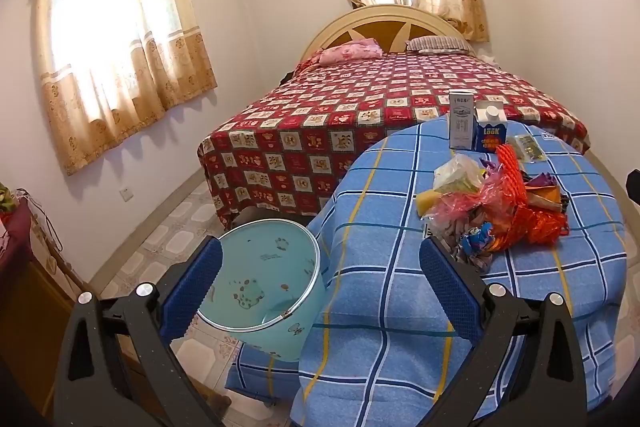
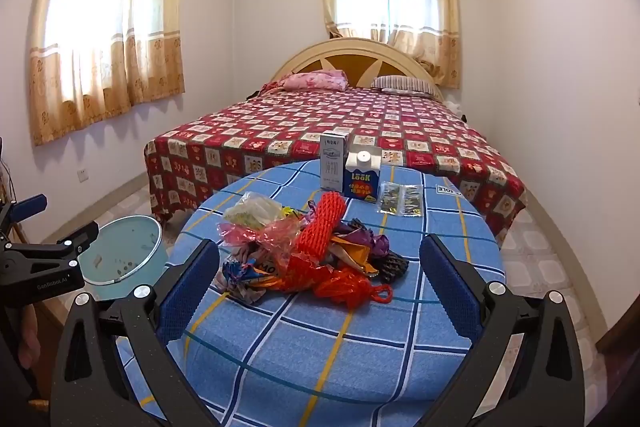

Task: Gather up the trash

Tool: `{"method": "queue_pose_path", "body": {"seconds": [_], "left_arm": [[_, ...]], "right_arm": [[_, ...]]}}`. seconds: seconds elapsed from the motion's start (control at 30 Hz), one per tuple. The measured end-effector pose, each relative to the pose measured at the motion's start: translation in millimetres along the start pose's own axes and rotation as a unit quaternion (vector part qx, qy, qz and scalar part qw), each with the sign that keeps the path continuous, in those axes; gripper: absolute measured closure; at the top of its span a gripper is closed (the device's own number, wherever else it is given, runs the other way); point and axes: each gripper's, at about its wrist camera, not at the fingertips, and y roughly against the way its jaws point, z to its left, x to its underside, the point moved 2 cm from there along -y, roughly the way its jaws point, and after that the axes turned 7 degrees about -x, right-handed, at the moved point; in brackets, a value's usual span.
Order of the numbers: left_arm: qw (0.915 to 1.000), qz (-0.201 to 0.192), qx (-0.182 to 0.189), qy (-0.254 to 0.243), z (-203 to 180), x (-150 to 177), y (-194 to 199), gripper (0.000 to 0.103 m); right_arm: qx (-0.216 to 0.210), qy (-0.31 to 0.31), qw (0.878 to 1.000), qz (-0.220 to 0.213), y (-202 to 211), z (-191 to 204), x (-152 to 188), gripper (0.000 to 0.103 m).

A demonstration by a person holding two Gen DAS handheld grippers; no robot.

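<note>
A pile of trash [image 2: 308, 255] lies on the round table with a blue checked cloth [image 2: 340, 355]: red and orange wrappers, an orange foam net, clear plastic, purple scraps. It also shows in the left wrist view [image 1: 496, 203]. A light blue bin [image 1: 260, 279] stands on the floor left of the table, also in the right wrist view [image 2: 120, 259]. My left gripper [image 1: 320, 291] is open, over the bin's rim and the table's left edge. My right gripper [image 2: 320, 291] is open, just short of the pile, holding nothing.
Two cartons stand at the table's far side, a white one [image 2: 333, 161] and a blue one [image 2: 362, 177], with foil sachets [image 2: 401, 199] beside them. A bed with a red checked cover [image 2: 332, 135] lies behind. A wooden cabinet [image 1: 24, 299] is on the left.
</note>
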Motion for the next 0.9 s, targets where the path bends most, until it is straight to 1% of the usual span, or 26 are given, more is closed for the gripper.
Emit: {"method": "queue_pose_path", "body": {"seconds": [0.07, 0.13, 0.8, 0.9], "left_arm": [[1.0000, -0.001, 0.000, 0.000, 0.2, 0.4, 0.0, 0.006], [1.0000, 0.000, 0.000, 0.000, 0.3, -0.2, 0.3, 0.006], [1.0000, 0.004, -0.003, 0.001, 3.6, 3.0, -3.8, 0.006], [1.0000, 0.003, -0.003, 0.001, 3.5, 3.0, -3.8, 0.006]], "right_arm": [[-0.001, 0.000, 1.000, 0.001, -0.3, 0.0, -1.3, 0.005], [0.000, 0.000, 1.000, 0.001, -2.5, 1.0, 4.6, 0.005], [0.000, 0.000, 1.000, 0.004, -3.6, 2.1, 3.8, 0.005], [-0.001, -0.001, 1.000, 0.005, -6.9, 5.6, 10.0, 0.005]]}}
